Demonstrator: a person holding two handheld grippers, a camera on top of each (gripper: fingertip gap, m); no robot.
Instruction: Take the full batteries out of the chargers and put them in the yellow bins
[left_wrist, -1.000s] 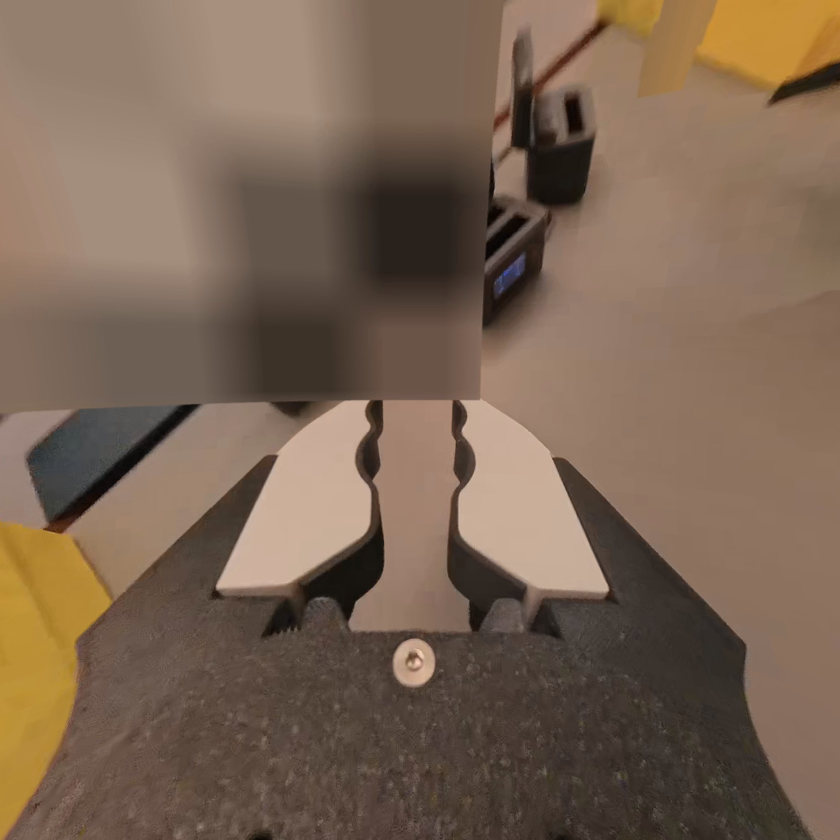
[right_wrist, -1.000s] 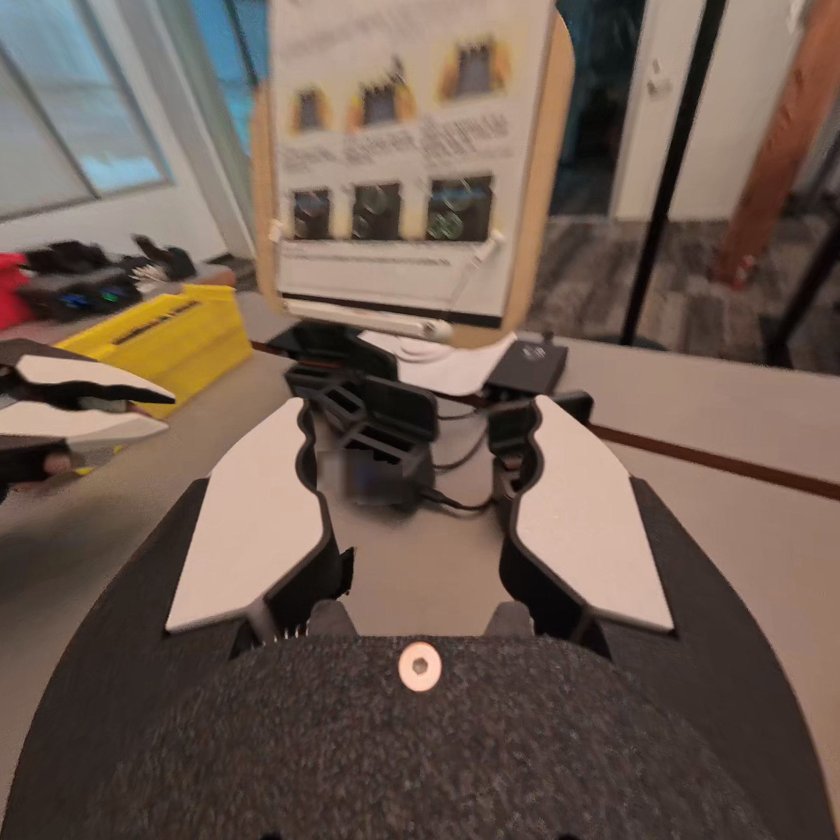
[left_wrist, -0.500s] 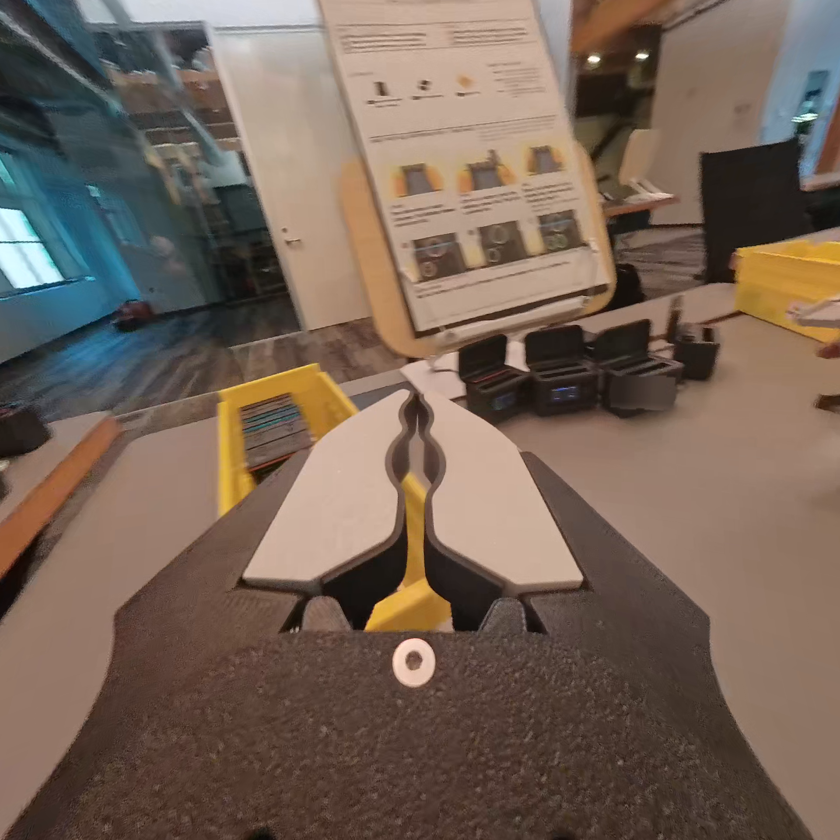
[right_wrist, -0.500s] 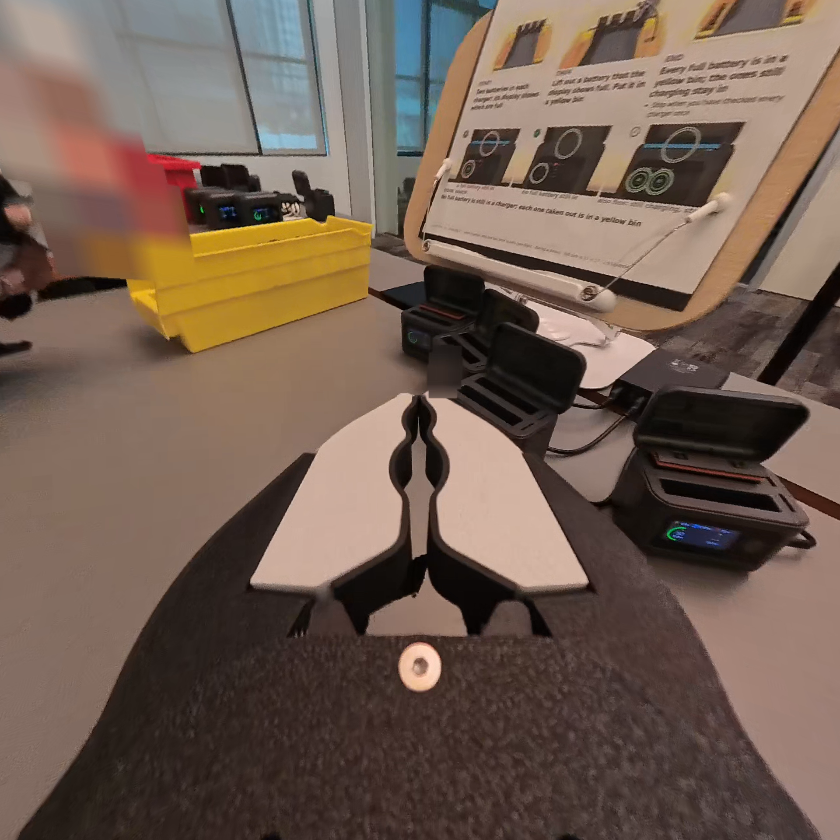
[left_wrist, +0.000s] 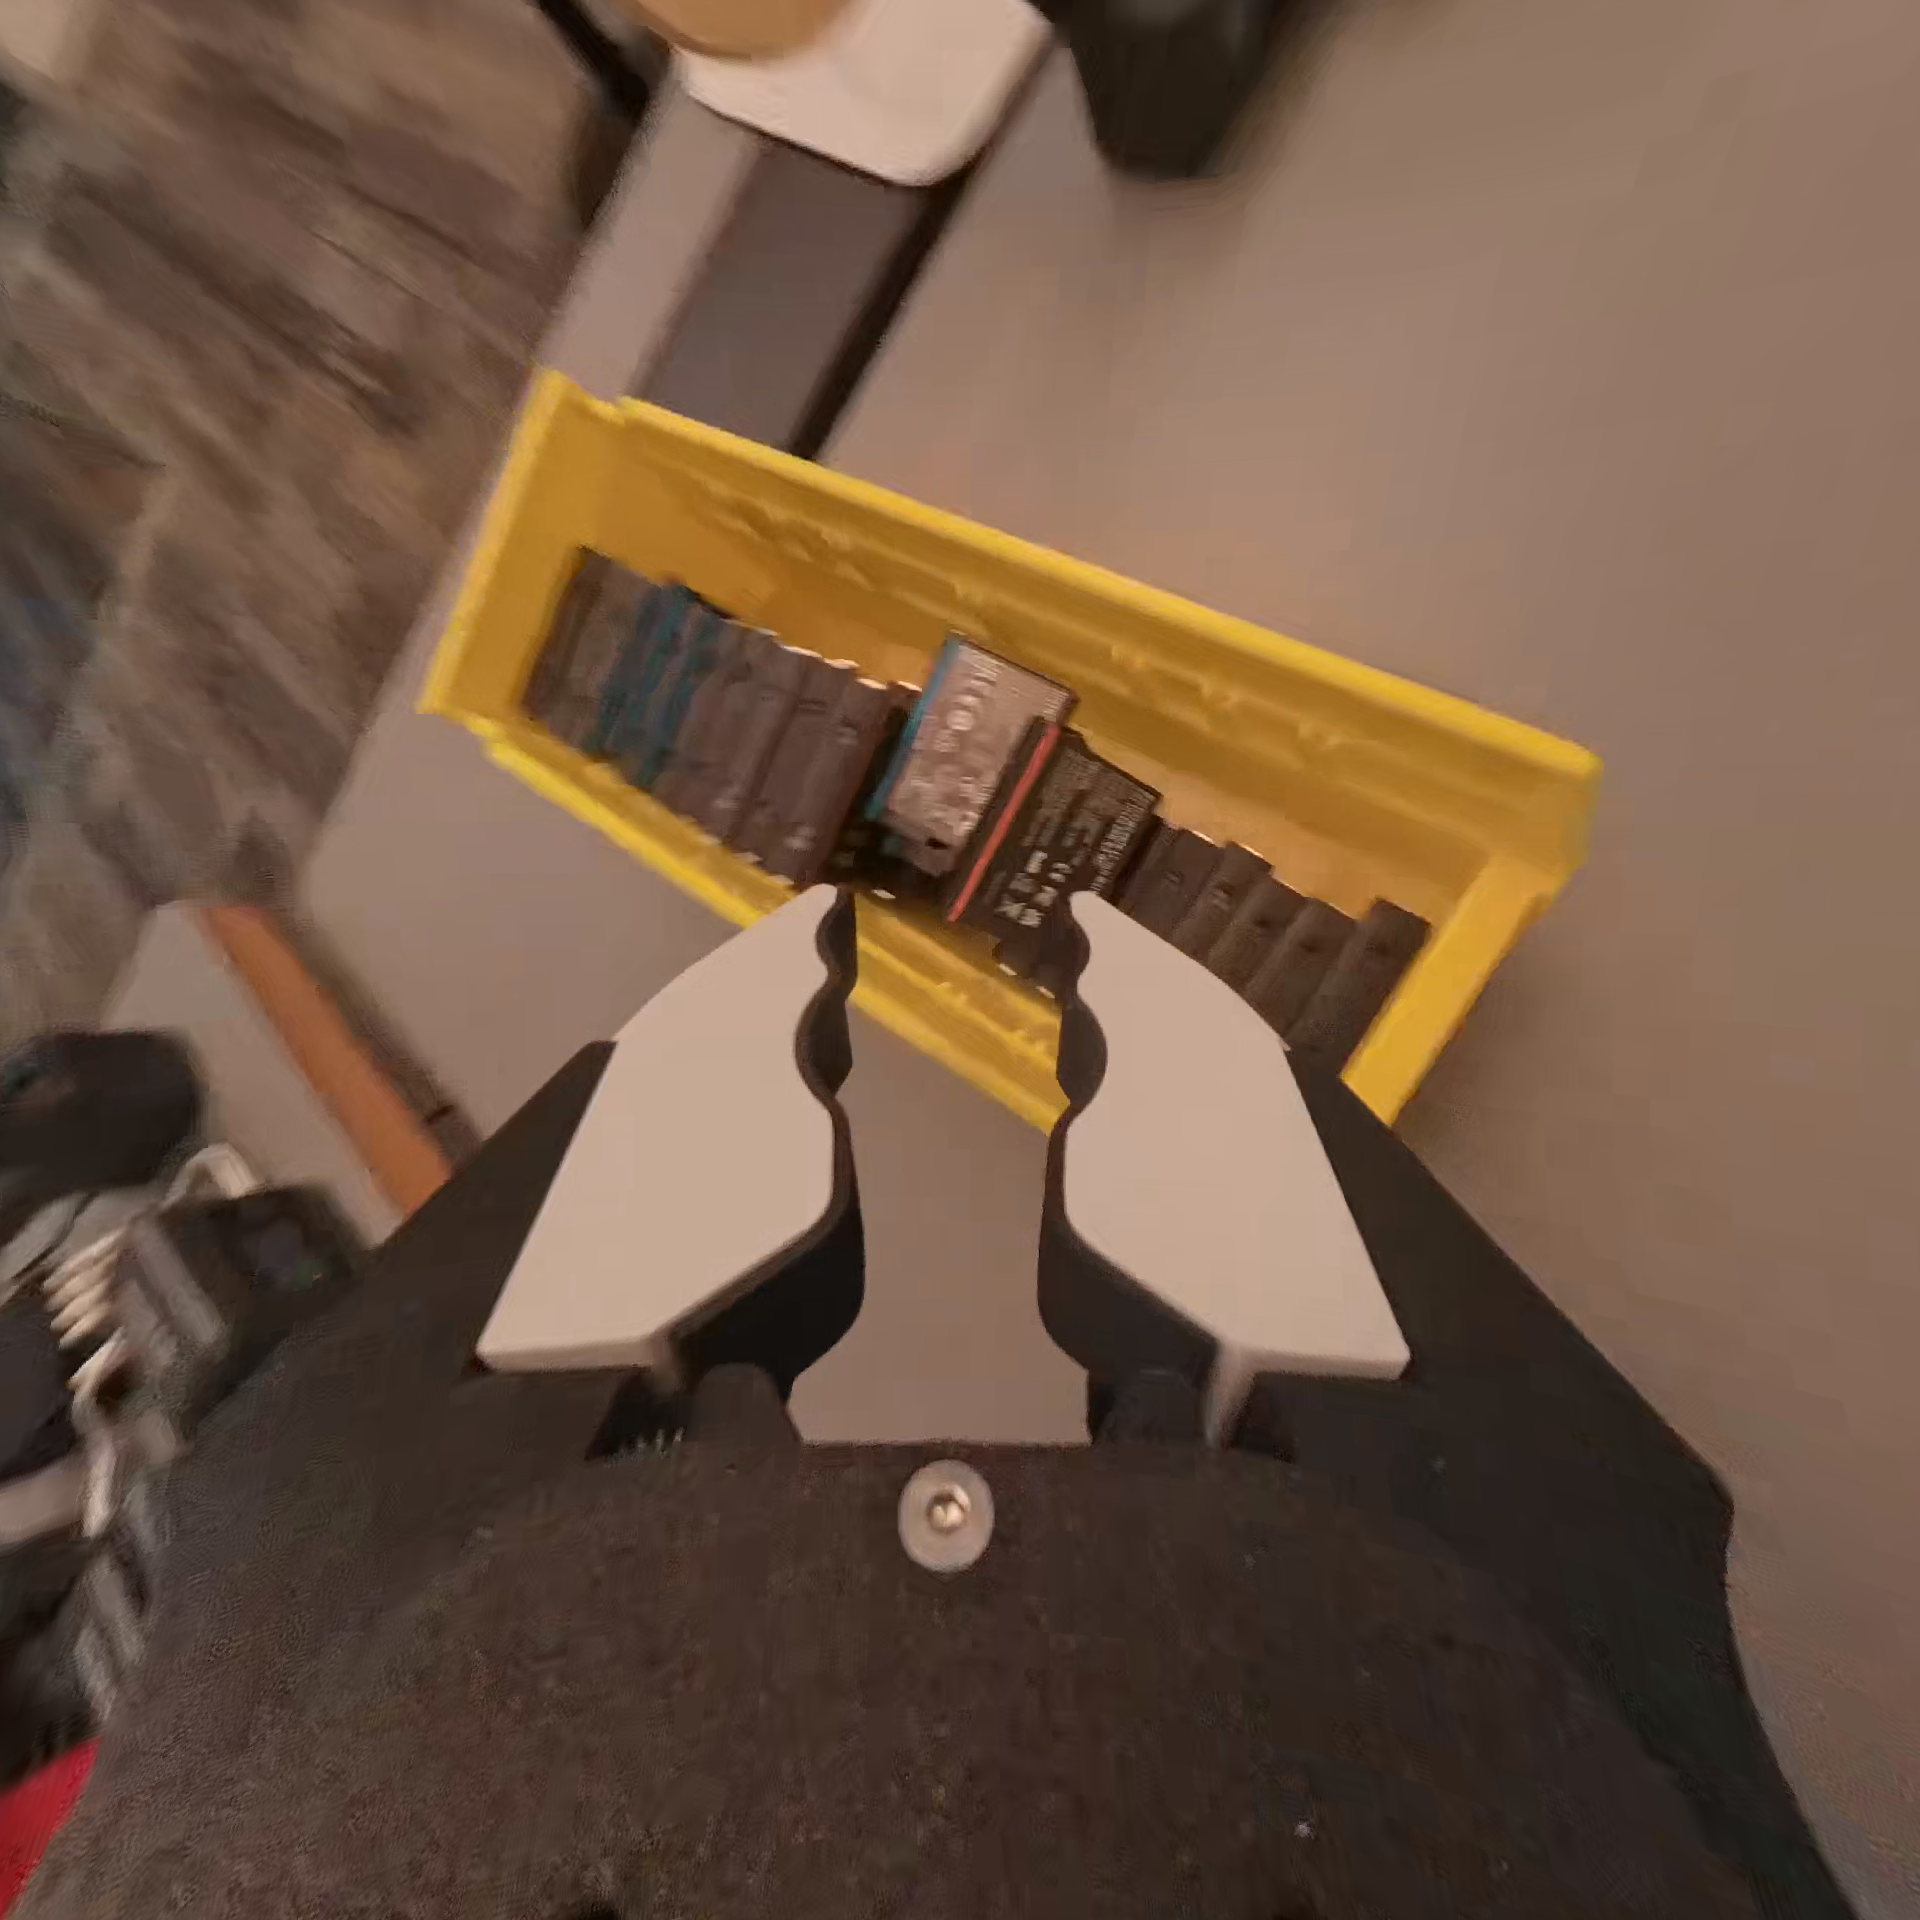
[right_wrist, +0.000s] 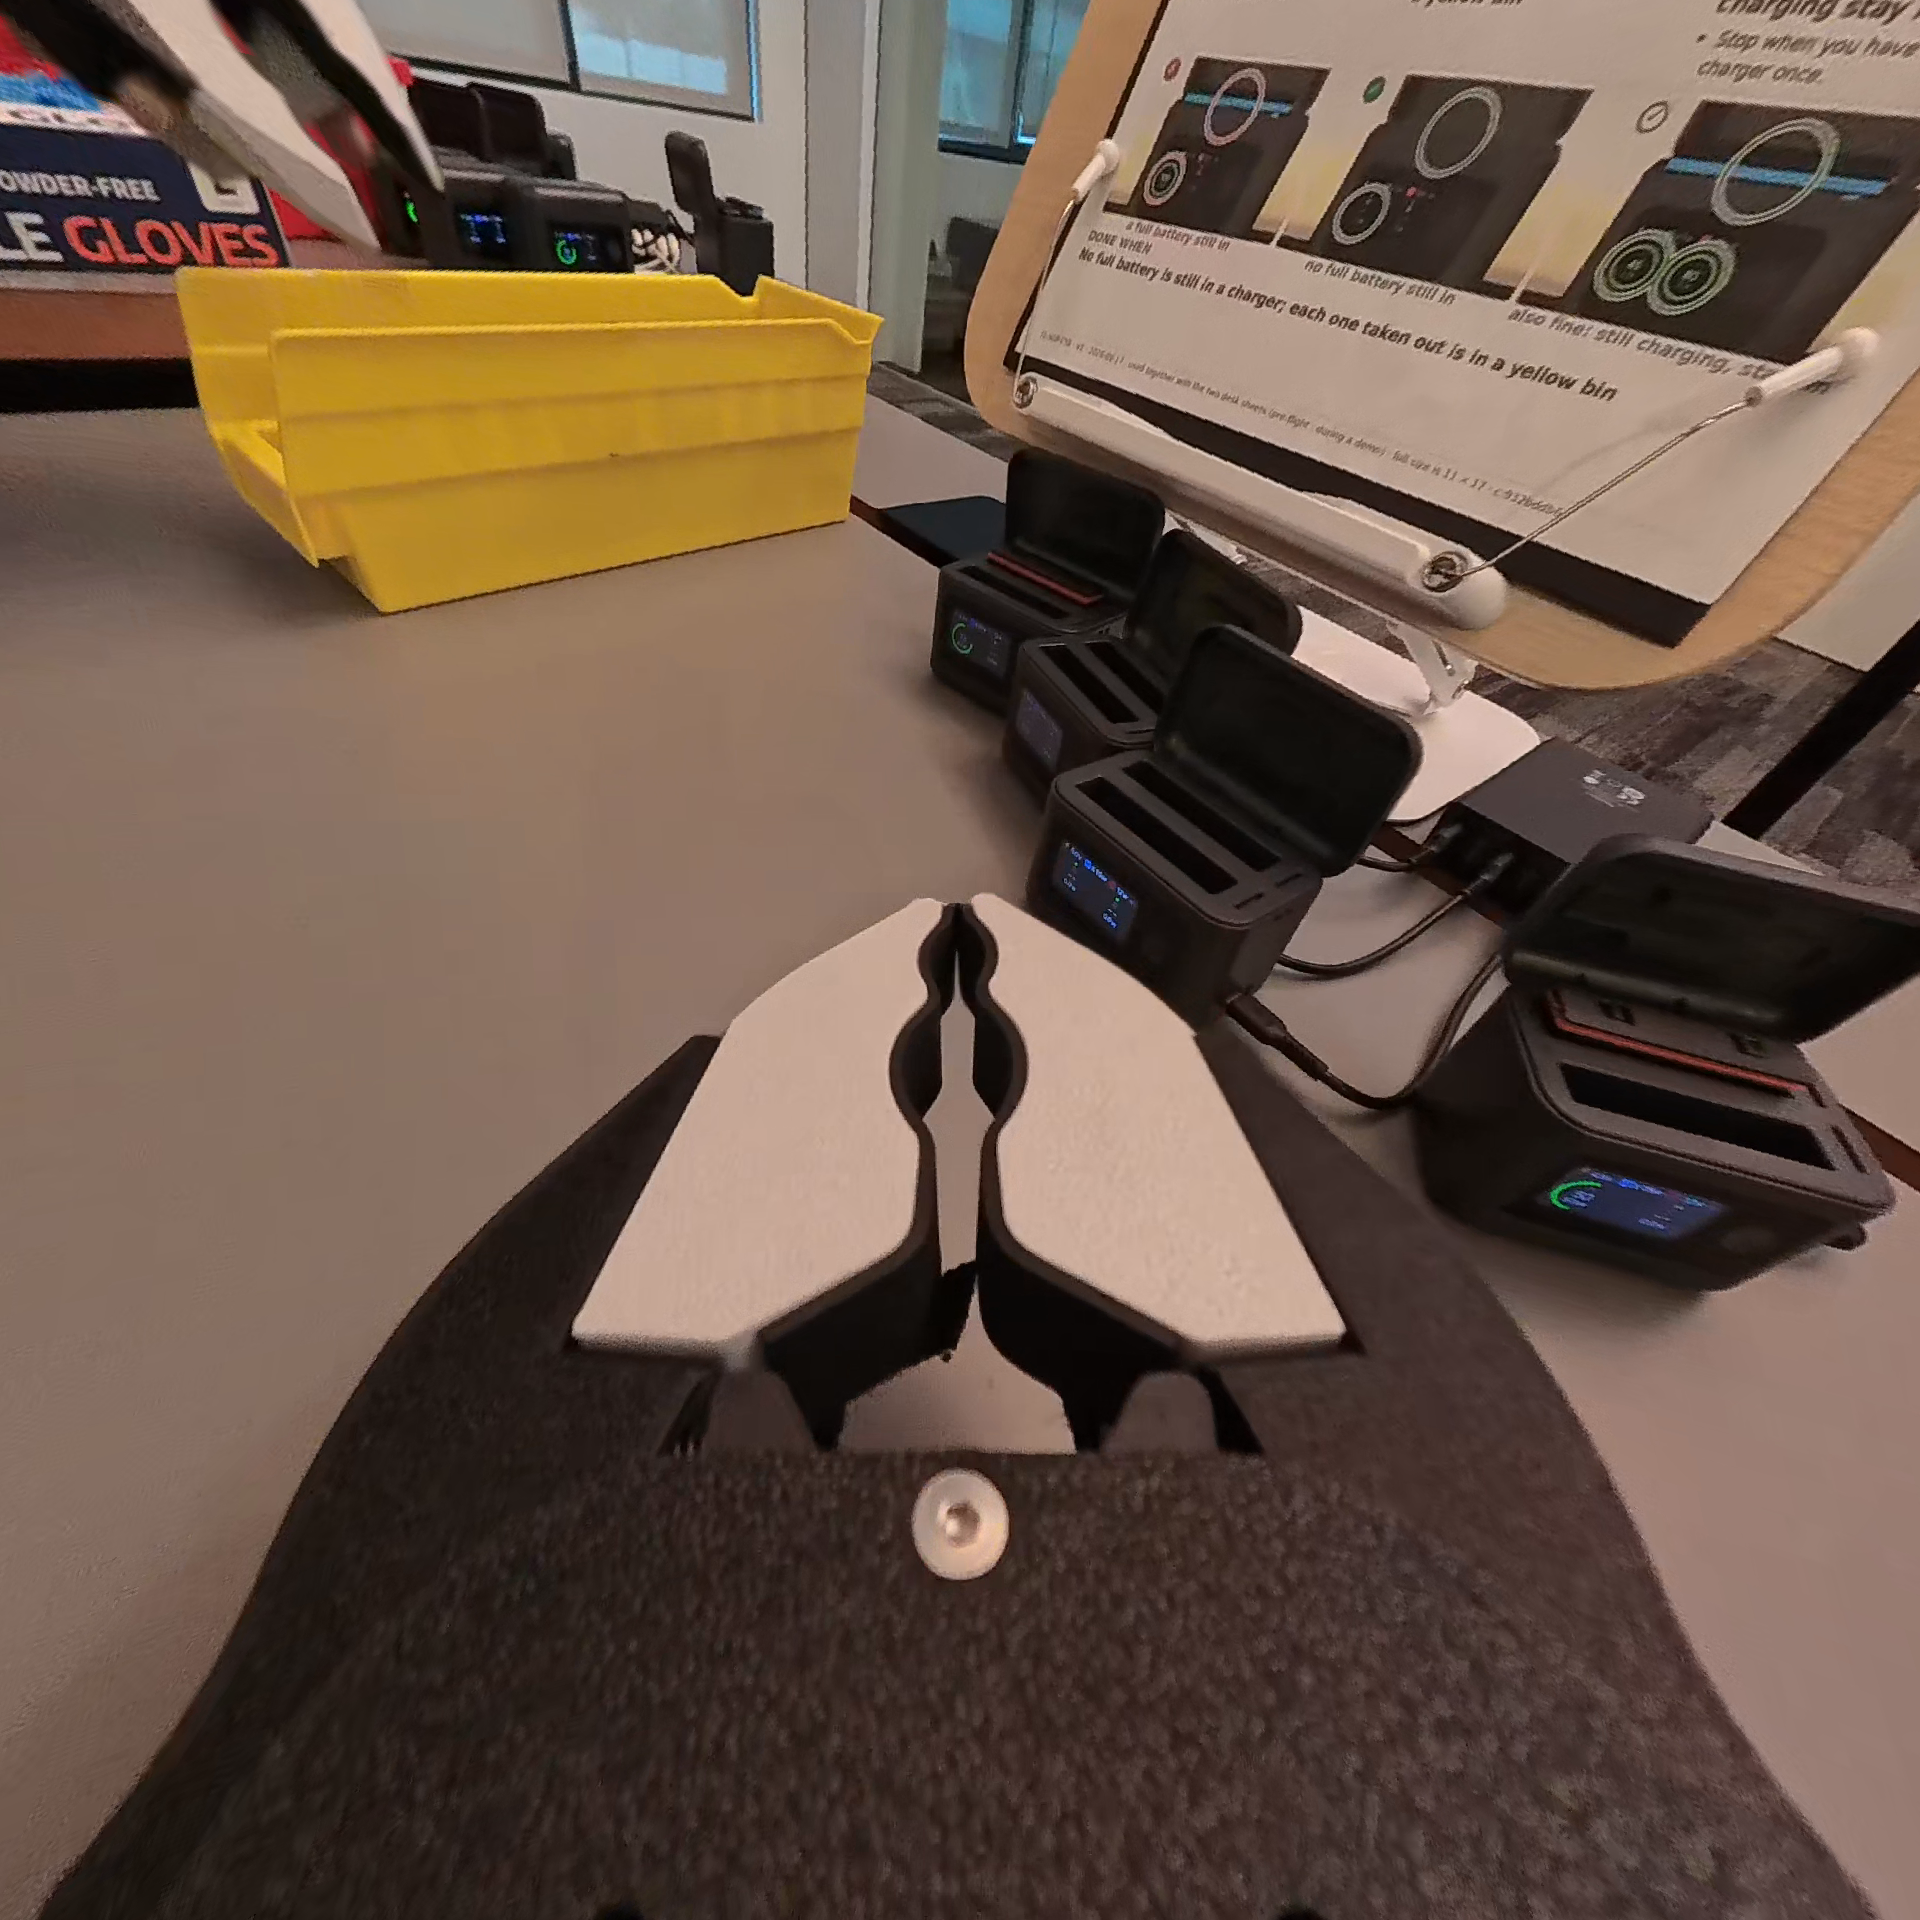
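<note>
A: Batteries (left_wrist: 971, 769)?
B: In the yellow bin (left_wrist: 1195, 665), mostly a row on edge along its length; two lie tilted on top, long axes across the row.
A: Left tool (left_wrist: 951, 914)?
B: Above the bin's near wall, fingers apart, empty; half a second ago shut.
A: Right tool (right_wrist: 956, 914)?
B: Tips together, empty, over the grey counter (right_wrist: 468, 831); open-lidded chargers (right_wrist: 1174, 862) beside it, instruction board behind.
</note>
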